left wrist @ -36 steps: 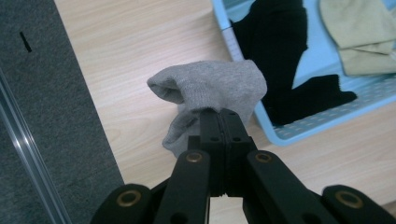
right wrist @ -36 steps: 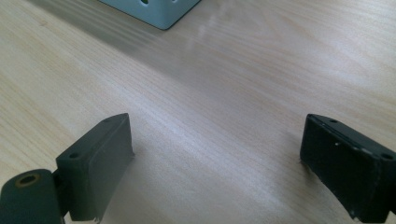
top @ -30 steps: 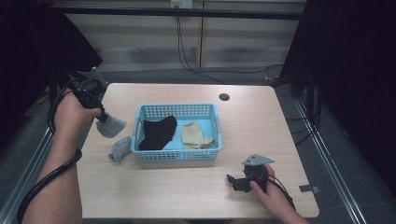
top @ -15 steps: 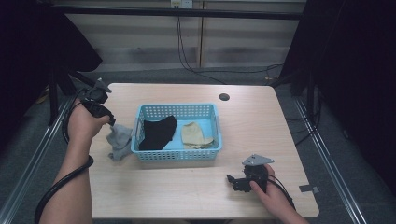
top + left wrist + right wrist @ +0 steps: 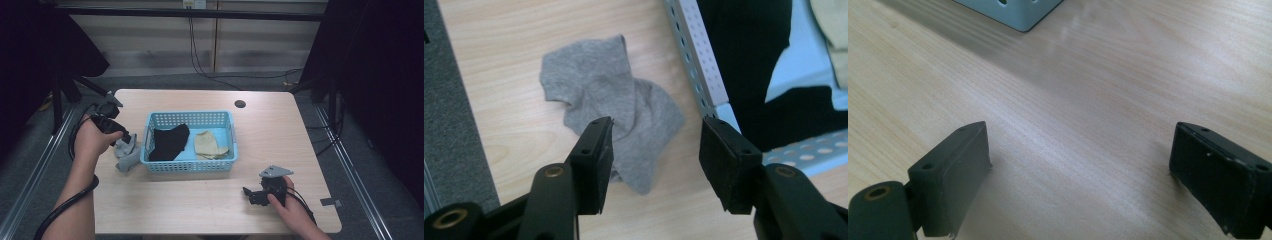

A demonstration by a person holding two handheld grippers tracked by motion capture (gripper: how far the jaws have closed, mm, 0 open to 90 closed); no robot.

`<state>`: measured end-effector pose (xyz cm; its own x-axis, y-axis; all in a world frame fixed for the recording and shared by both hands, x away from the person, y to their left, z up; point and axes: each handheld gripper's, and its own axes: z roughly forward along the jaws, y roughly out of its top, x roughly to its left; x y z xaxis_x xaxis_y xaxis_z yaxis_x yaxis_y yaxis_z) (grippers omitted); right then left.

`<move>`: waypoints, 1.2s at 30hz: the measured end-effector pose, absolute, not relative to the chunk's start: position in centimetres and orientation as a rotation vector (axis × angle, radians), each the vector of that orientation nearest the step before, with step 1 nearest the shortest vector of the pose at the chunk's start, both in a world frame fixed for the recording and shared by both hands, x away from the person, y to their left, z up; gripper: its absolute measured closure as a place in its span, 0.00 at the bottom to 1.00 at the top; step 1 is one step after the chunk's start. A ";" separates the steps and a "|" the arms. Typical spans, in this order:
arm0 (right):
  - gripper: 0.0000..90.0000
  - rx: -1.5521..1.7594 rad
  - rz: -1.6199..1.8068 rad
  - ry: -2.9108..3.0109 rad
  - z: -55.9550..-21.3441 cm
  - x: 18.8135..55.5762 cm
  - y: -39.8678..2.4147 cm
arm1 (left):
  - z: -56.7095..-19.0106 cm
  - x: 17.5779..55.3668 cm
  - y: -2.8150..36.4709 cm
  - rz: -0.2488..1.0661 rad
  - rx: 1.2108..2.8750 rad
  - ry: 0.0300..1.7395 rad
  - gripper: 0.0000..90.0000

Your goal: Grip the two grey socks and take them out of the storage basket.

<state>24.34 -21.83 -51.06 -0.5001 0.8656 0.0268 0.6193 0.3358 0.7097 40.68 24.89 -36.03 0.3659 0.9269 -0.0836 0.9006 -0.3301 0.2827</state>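
Grey cloth beside the basket, left tool spread above it

The grey cloth (image 5: 616, 107) lies crumpled on the surface (image 5: 280, 130), just left of the blue basket (image 5: 190, 164); from the high view the left hand (image 5: 90, 141) covers part of it. The left tool (image 5: 654, 145) hangs over it, jaws apart and holding nothing. In the basket lie a black cloth (image 5: 167, 141) and a tan cloth (image 5: 209, 145), the latter cut off in the left gripper view. The right tool (image 5: 1078, 172) rests near the front edge, jaws wide and empty.

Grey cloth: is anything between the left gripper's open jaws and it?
Nothing visible. The left gripper hangs open right over the grey cloth, which lies on the table beside the basket.
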 end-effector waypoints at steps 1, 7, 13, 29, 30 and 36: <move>0.10 1.315 0.958 2.250 -51.1 24.3 -21.8 | -36.0 40.7 24.9 0.134 2.350 1.620 0.52; 0.10 1.319 0.958 2.249 -51.1 24.3 -21.8 | -36.9 39.3 24.0 0.105 2.384 1.570 0.48; 0.10 1.318 0.956 2.253 -51.1 24.3 -21.8 | -37.4 38.1 23.6 0.097 2.374 1.535 0.41; 0.10 1.317 0.955 2.254 -51.1 24.3 -21.8 | -40.3 34.7 22.6 0.085 2.358 1.444 0.33; 0.10 1.317 0.955 2.254 -51.1 24.3 -21.8 | -40.6 34.4 22.5 0.084 2.354 1.437 0.33; 0.10 1.317 0.955 2.253 -51.1 24.3 -21.8 | -41.4 33.4 21.9 0.064 2.354 1.391 0.33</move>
<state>24.32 -21.84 -51.05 -0.5008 0.8651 0.0278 0.6215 0.3370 0.7072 33.38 21.93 -41.43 0.5027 0.8491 -0.1624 0.8305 -0.4222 0.3634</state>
